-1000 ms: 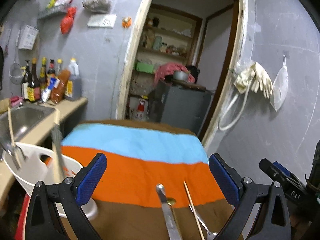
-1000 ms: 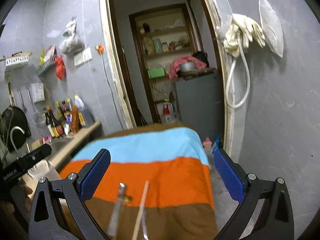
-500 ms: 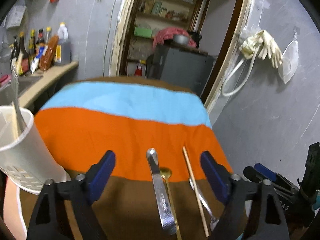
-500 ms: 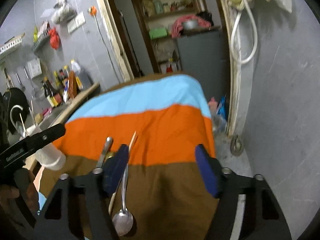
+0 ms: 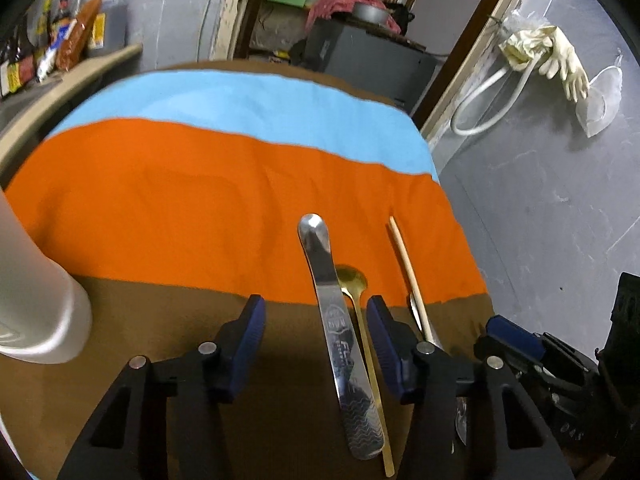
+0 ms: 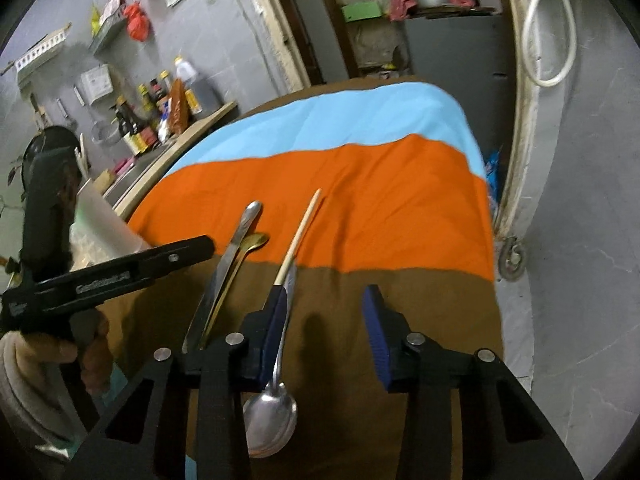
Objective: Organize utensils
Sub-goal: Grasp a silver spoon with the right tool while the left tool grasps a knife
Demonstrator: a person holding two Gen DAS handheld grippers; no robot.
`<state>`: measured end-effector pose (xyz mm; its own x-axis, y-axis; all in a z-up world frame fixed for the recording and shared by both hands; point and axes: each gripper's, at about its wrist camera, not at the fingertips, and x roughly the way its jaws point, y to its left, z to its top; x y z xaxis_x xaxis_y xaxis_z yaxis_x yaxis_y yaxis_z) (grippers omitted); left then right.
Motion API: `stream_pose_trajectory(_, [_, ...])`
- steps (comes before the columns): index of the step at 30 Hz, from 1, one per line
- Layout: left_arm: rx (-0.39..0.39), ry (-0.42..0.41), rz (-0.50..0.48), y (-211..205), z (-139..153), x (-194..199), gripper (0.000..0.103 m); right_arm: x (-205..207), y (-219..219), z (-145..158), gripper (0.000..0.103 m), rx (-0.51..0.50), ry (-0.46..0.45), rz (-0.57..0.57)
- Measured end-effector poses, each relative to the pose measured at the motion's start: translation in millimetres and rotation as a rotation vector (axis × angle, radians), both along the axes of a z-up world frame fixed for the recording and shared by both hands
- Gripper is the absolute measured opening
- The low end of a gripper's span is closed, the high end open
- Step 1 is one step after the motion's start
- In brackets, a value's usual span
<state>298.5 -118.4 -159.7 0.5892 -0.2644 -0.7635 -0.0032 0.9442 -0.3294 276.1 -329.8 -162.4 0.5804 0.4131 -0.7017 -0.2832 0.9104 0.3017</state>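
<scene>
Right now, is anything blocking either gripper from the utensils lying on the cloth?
Nothing visible. The left gripper, jaws closing, hangs over the flat steel utensil and gold spoon. The right gripper, also closing, has the silver spoon and chopstick beside its left finger.

Home kitchen, sauce bottles [image 6: 160, 120], pantry shelves [image 6: 384, 12]

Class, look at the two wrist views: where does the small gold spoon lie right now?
The gold spoon lies on the striped cloth, bowl on the orange-brown border, directly right of the flat steel utensil and left of the wooden chopstick, in both views.
</scene>
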Motion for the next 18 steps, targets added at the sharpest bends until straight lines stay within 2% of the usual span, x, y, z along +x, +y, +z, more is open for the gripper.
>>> stream_pose_trajectory(7, [-0.033, 0.016, -0.027, -2.2, -5.8, 7.7, 0.041, -1.7, 12.7, -9.4, 0.03, -0.041, 0.047, 0.048])
stream_pose_trajectory(9, [-0.032, 0.025, -0.033, -2.6, -7.5, 11.5, 0.033, -1.9, 15.5, -9.5, 0.03, -0.053, 0.047, 0.053])
stream_pose_trajectory(12, [-0.036, 0.035, -0.035, -3.0, -8.4, 17.6, 0.028, -1.4, 20.3, -10.2, 0.03, -0.08, 0.049, 0.065])
stream_pose_trajectory(18, [-0.116, 0.078, -0.067, -1.1, -11.6, 28.4, 0.027, 6.1, 29.0, -8.1, 0.03, -0.143, 0.051, 0.089])
